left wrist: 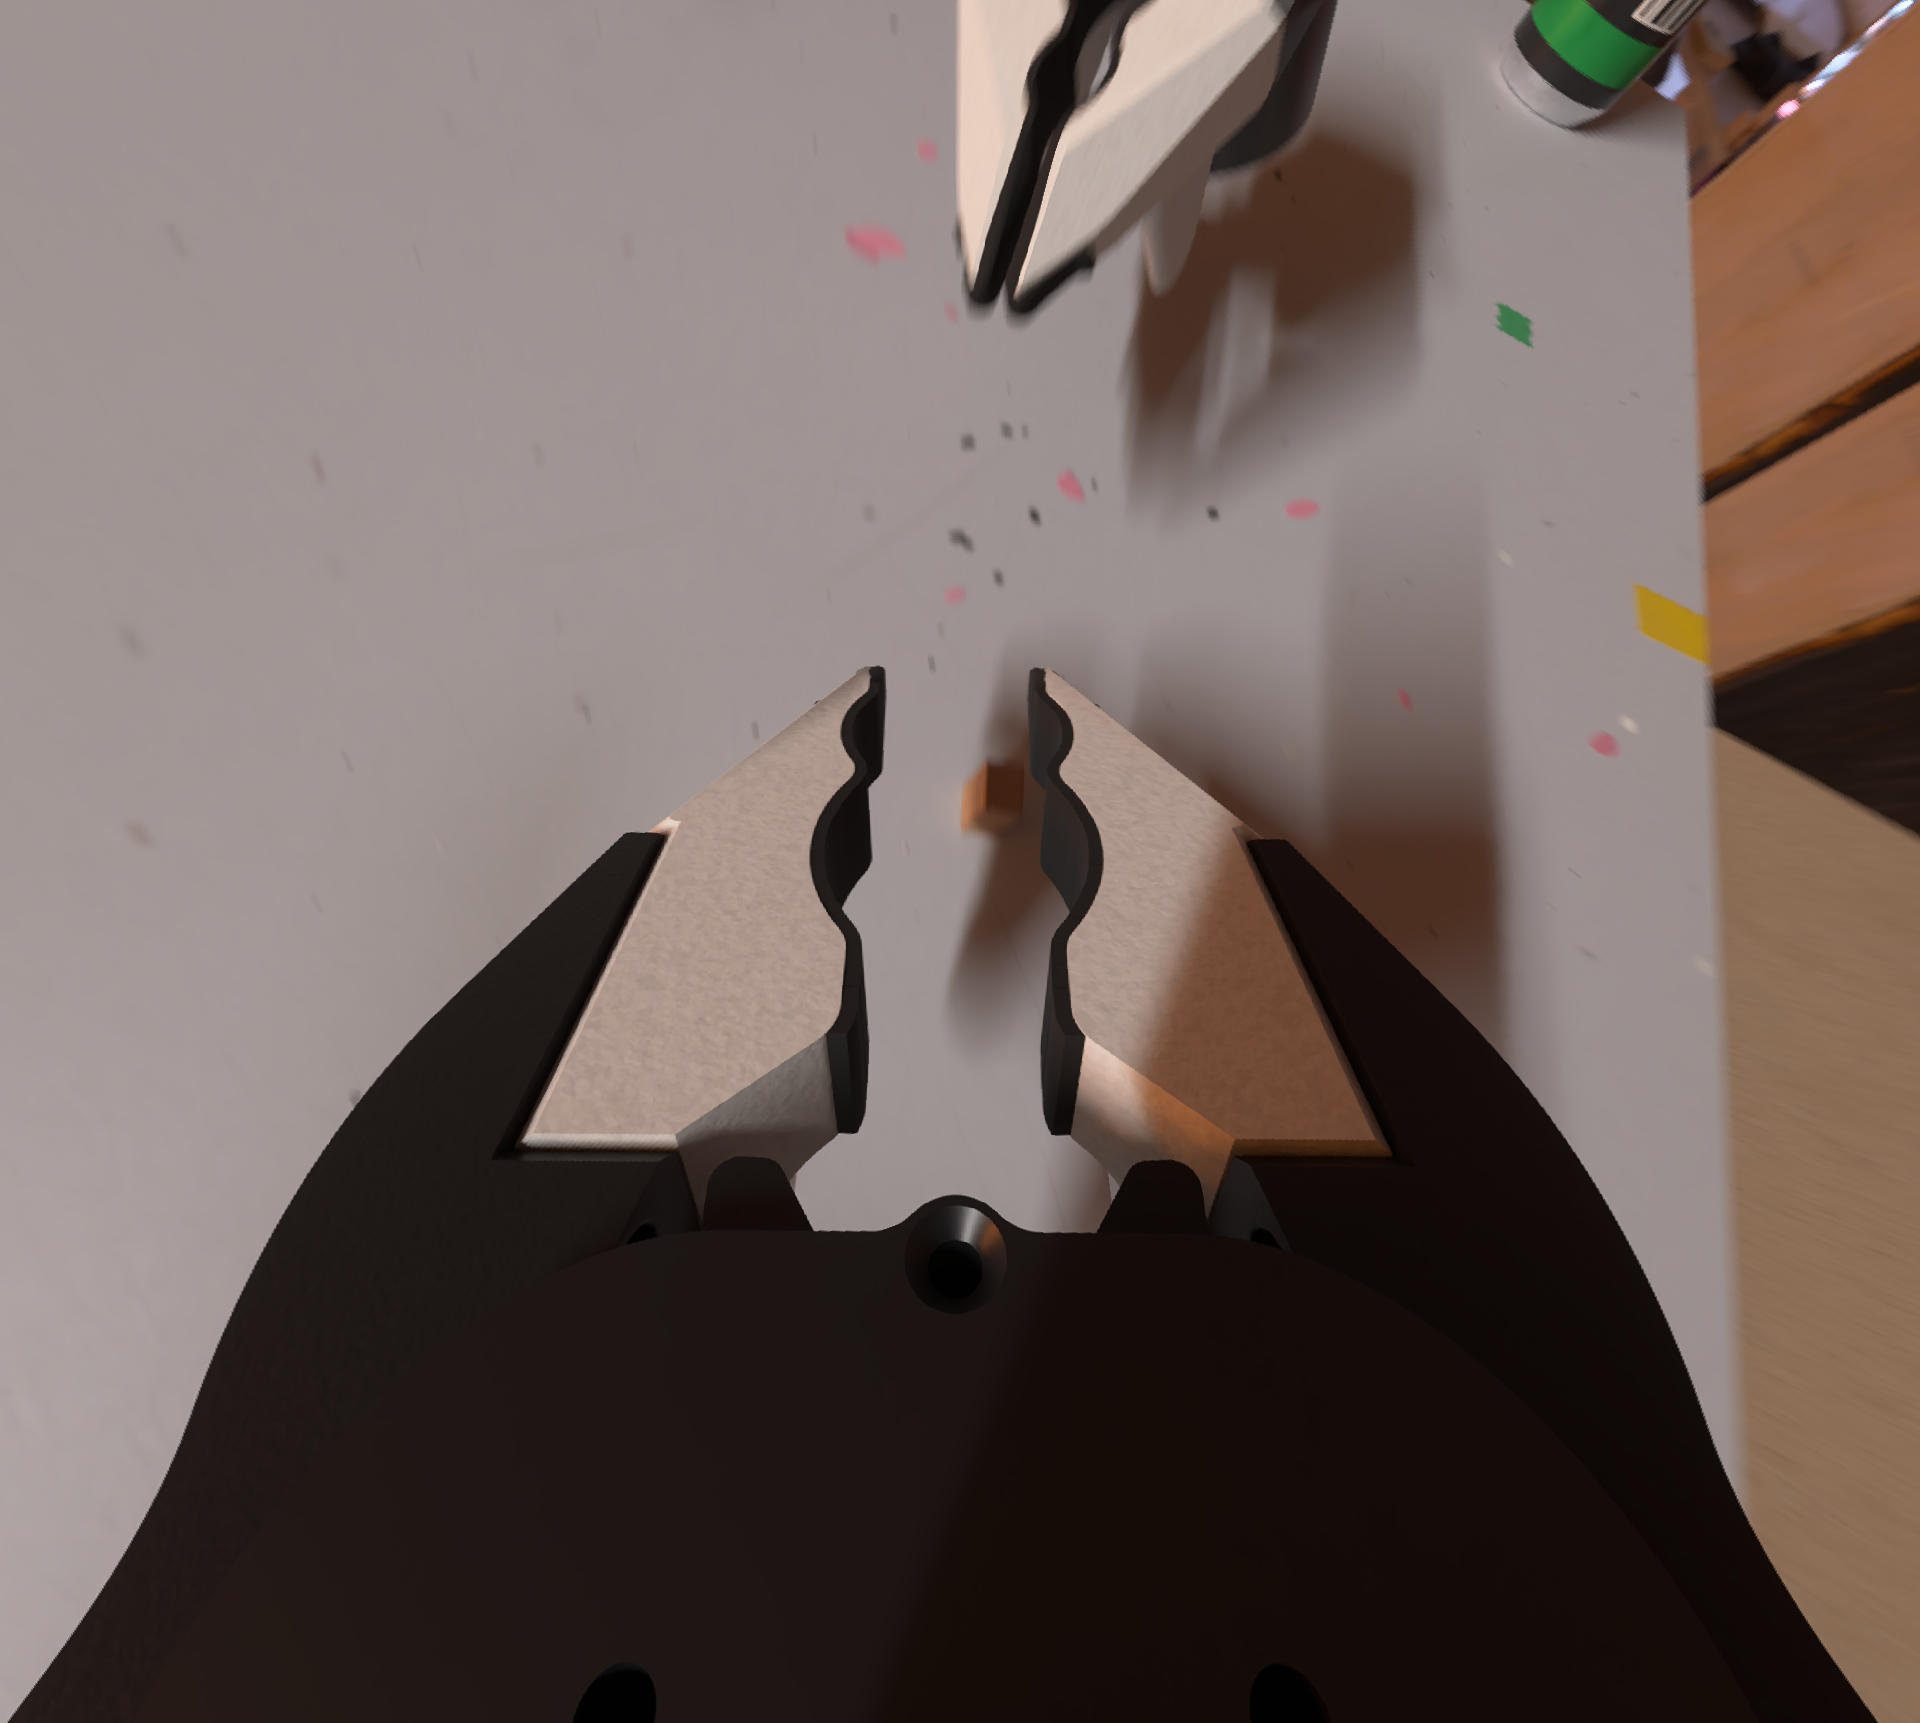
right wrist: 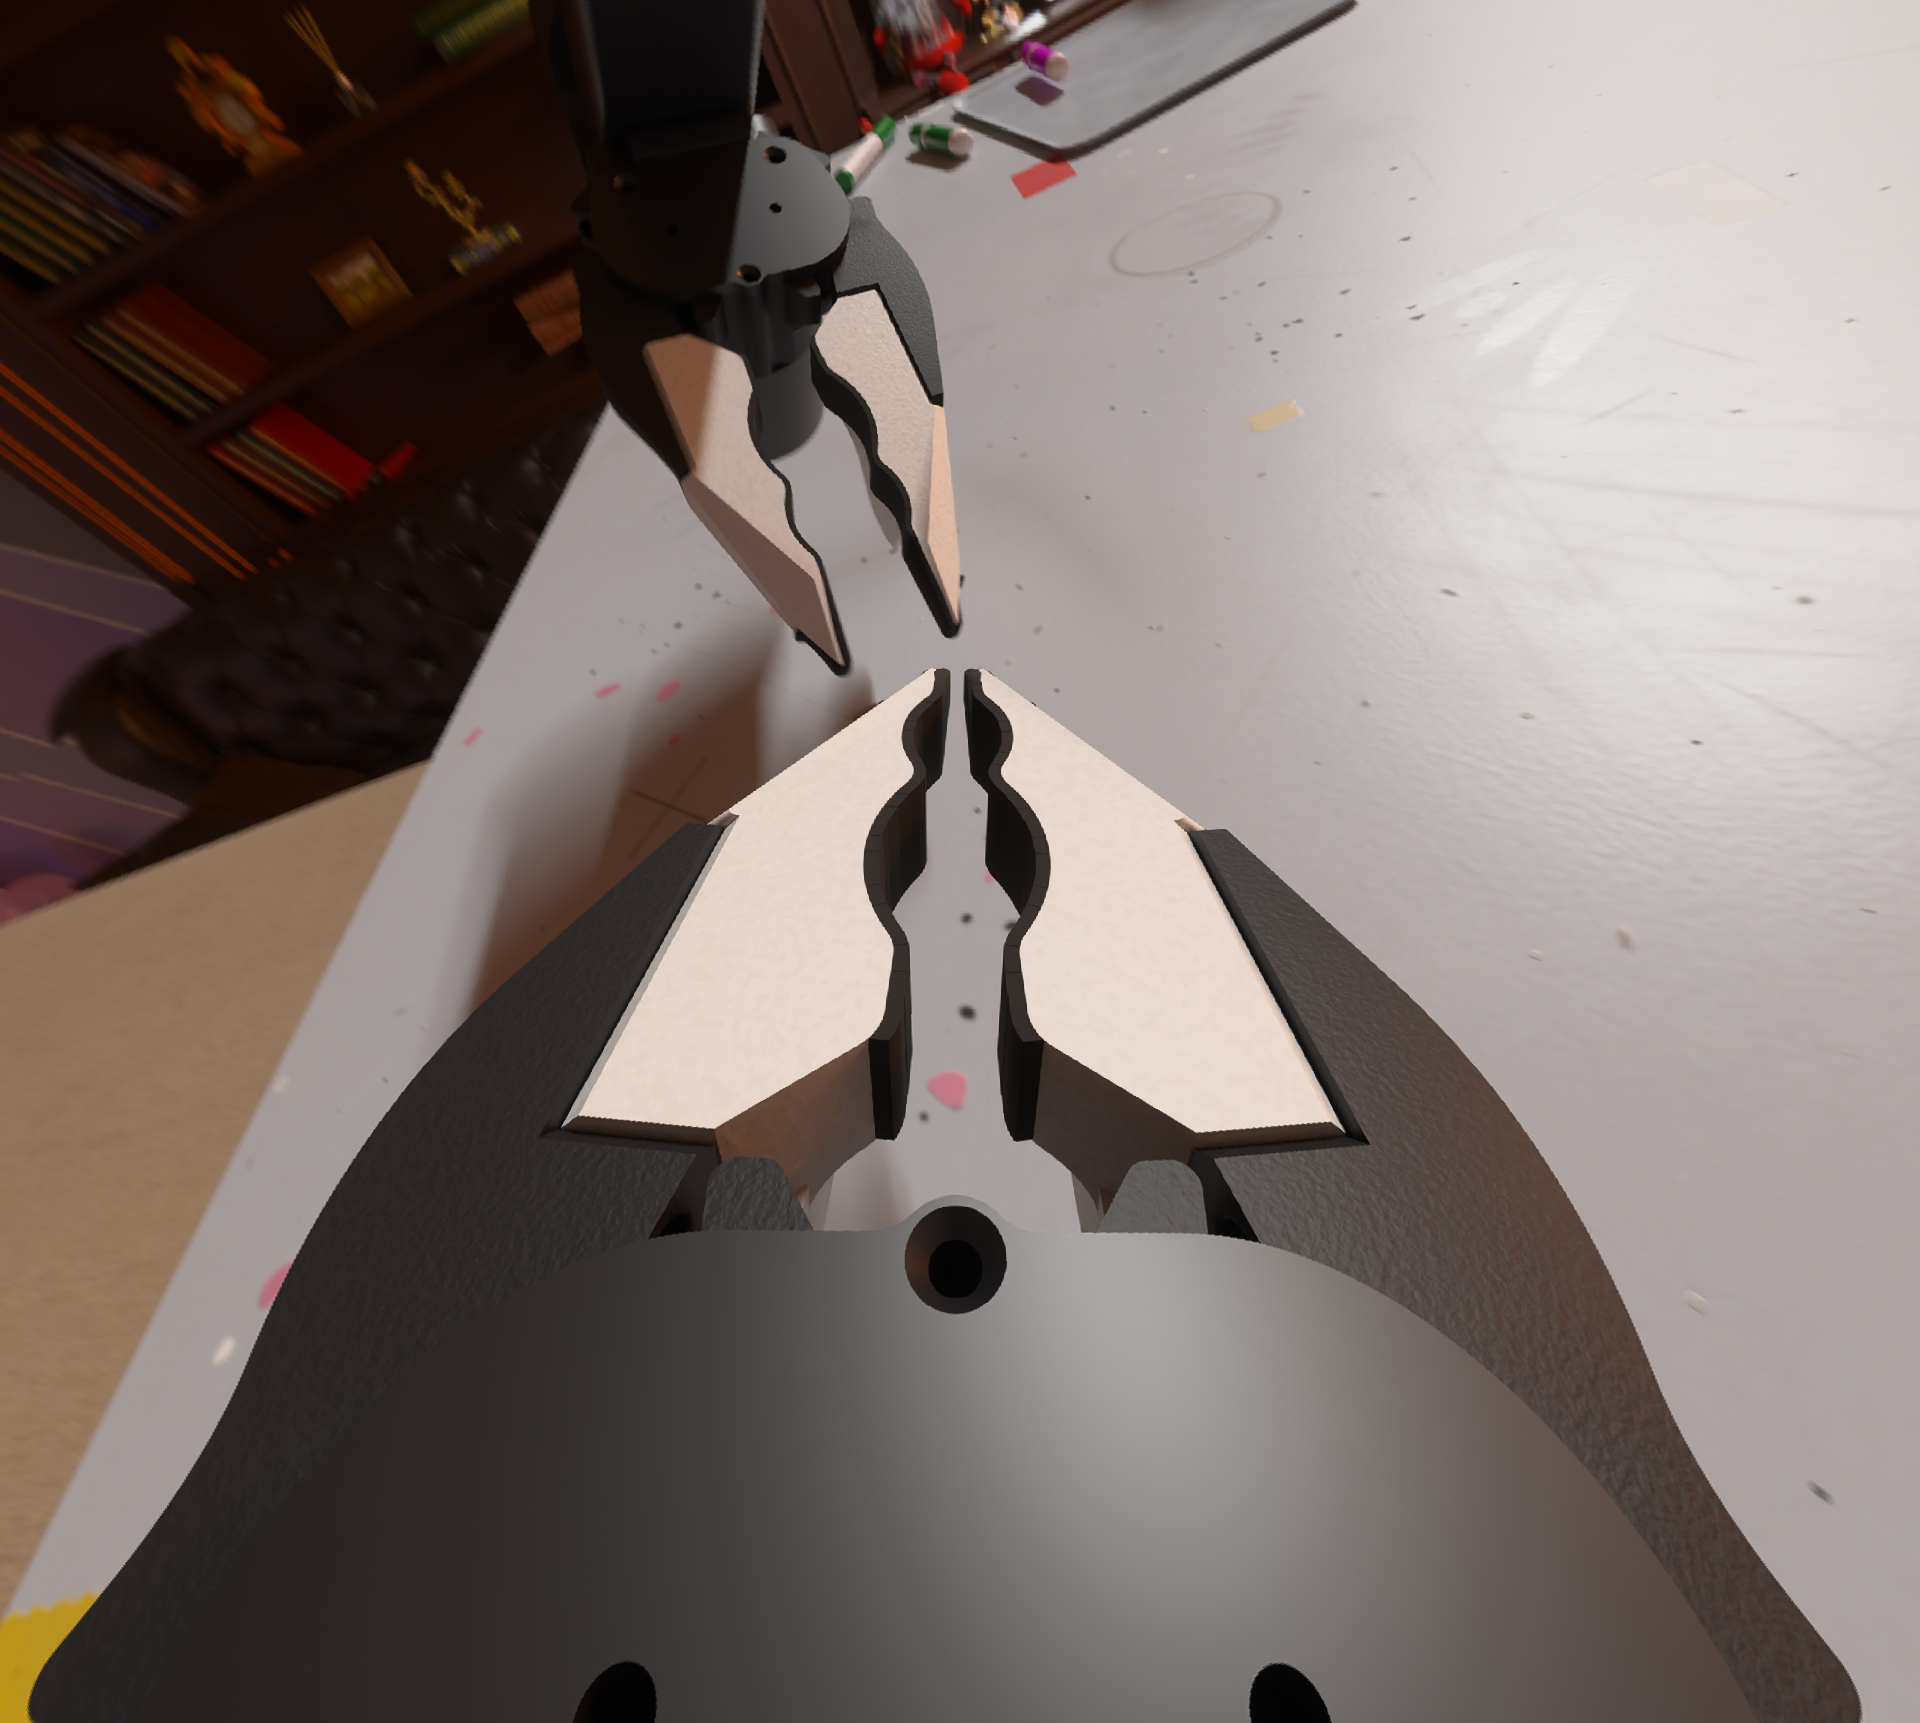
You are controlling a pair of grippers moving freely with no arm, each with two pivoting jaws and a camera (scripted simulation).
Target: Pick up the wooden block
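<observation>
A small wooden block (left wrist: 992, 795) lies on the white table (left wrist: 416, 426), seen in the left wrist view between my left gripper's fingers, close to the right finger (left wrist: 1143, 894). My left gripper (left wrist: 956, 676) is open and empty, above the table. It also shows in the right wrist view (right wrist: 899, 634), fingers apart and pointing down. My right gripper (right wrist: 956, 676) is shut and empty, its tips just short of the left gripper's tips. It shows blurred in the left wrist view (left wrist: 997, 291), over the table beyond the block. The block is hidden in the right wrist view.
A black tube with a green band (left wrist: 1590, 11) lies at the table's far right corner. The table edge (left wrist: 1704, 530) runs along the right, with yellow tape (left wrist: 1671, 624) on it. A grey mat (right wrist: 1164, 63), markers (right wrist: 940, 138) and red tape (right wrist: 1042, 177) lie far off.
</observation>
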